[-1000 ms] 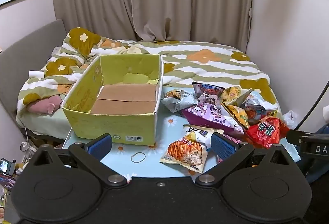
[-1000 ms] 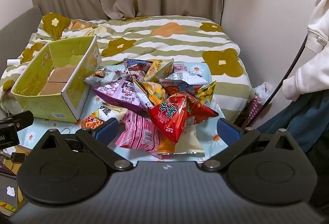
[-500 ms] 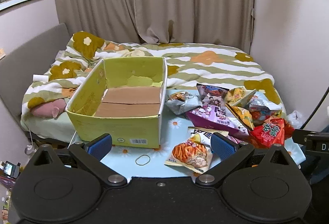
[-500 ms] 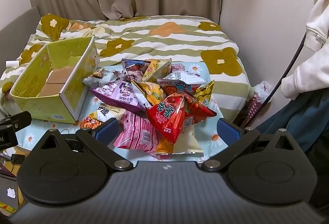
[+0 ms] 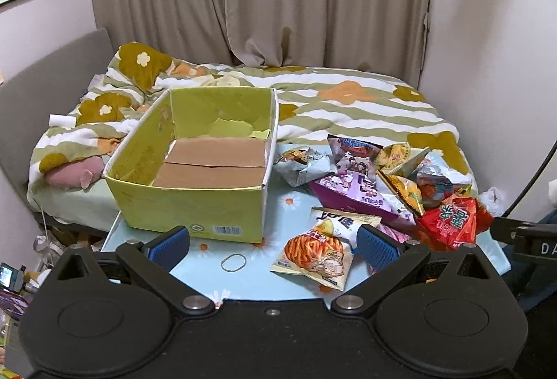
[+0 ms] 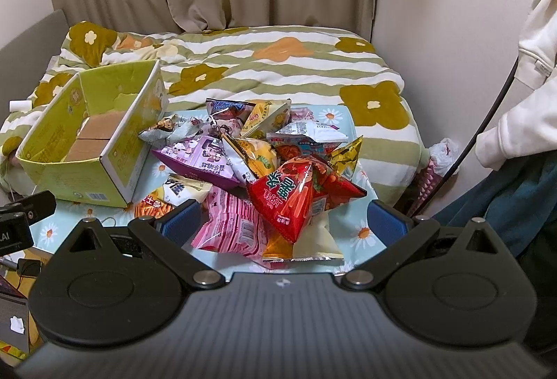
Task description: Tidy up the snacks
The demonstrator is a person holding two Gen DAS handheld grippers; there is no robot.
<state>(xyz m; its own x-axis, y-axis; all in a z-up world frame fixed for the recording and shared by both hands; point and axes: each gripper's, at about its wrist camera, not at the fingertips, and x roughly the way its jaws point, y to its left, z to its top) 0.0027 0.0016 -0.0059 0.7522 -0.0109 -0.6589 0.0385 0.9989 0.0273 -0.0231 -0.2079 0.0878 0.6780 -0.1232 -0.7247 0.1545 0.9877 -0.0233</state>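
Both tools spread and empty above the near table edge; no snack boxed yet.

I read the left tool point(image 5: 273, 245) as spread wide with nothing between its fingers, the yellow box point(image 5: 195, 170) just ahead of it to its left and the orange stick-snack bag point(image 5: 315, 252) just ahead to its right. My right tool point(image 6: 283, 222) is likewise spread, with the snack pile point(image 6: 264, 163) directly ahead and the red bag point(image 6: 290, 196) topmost and nearest. In my judgement the risks are these: the bags overlap, so pinching the red bag may drag the pink bag point(image 6: 231, 226) off the near edge of the table point(image 5: 289, 201); puffed foil may slip or burst under pressure; the light box could shift if nudged.
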